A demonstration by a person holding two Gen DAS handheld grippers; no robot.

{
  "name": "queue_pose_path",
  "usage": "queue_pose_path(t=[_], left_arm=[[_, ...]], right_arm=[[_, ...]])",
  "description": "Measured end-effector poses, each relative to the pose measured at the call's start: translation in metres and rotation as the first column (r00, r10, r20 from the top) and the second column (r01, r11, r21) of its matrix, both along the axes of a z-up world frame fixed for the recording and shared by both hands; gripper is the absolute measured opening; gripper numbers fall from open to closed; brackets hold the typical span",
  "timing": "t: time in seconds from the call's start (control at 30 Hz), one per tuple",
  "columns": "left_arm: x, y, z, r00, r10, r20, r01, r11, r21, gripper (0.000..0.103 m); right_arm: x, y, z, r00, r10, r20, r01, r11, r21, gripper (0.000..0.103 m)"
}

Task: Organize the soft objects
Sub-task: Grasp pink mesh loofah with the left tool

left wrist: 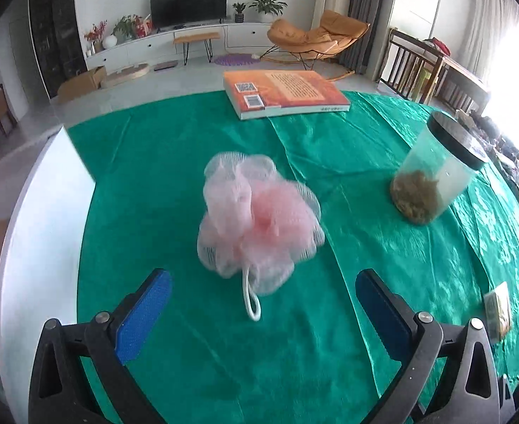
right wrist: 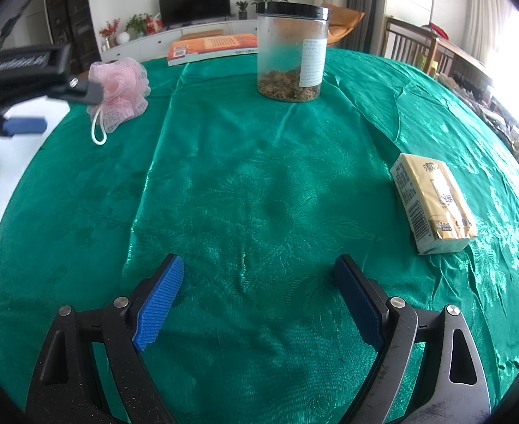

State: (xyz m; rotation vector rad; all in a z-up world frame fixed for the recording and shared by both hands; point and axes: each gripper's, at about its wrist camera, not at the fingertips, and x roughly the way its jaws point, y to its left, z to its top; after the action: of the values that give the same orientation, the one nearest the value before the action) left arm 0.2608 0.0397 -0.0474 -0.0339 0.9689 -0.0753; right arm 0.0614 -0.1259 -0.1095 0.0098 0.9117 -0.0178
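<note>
A pink mesh bath pouf (left wrist: 259, 219) with a white cord loop lies on the green tablecloth (left wrist: 189, 353). My left gripper (left wrist: 263, 282) is open, its blue pads just short of the pouf on either side of the cord. The right wrist view shows the pouf (right wrist: 121, 92) at the far left with the left gripper (right wrist: 65, 106) beside it. My right gripper (right wrist: 259, 265) is open and empty above the bare cloth (right wrist: 259, 194). A yellow soft tissue pack (right wrist: 432, 201) lies to its right, and shows at the edge of the left wrist view (left wrist: 497, 311).
A clear jar with a black lid (left wrist: 436, 173) holds dried matter; it also stands at the back of the right wrist view (right wrist: 291, 53). An orange book (left wrist: 284, 93) lies at the far edge. The table's white rim (left wrist: 40, 212) is at the left.
</note>
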Motion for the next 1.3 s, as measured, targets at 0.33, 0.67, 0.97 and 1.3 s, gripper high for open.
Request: queue_pose_path(t=[0.33,0.67,0.97,1.3], left_arm=[[0.072,0.021,-0.043,0.992,0.098,-0.084,-0.098,0.995,0.004,0.103],[0.048,0.019,-0.026,1.000,0.017,-0.008,-0.017,0.999,0.050,0.040],[-0.079,0.009,0.023,0.999,-0.045,0.019,0.046,0.999,-0.025,0.041],[-0.160,-0.011,-0.009,0.997,-0.079,0.025,0.078,0.995,0.065,0.079]], right_arm=[[0.001,0.001,0.000,1.000,0.004,-0.002,-0.004,1.000,0.002,0.090],[0.001,0.001,0.000,1.000,0.005,-0.003,-0.005,1.000,0.002,0.091],[0.001,0.001,0.000,1.000,0.006,-0.003,-0.006,1.000,0.002,0.091],[0.001,0.001,0.000,1.000,0.006,-0.003,-0.006,1.000,0.002,0.091]])
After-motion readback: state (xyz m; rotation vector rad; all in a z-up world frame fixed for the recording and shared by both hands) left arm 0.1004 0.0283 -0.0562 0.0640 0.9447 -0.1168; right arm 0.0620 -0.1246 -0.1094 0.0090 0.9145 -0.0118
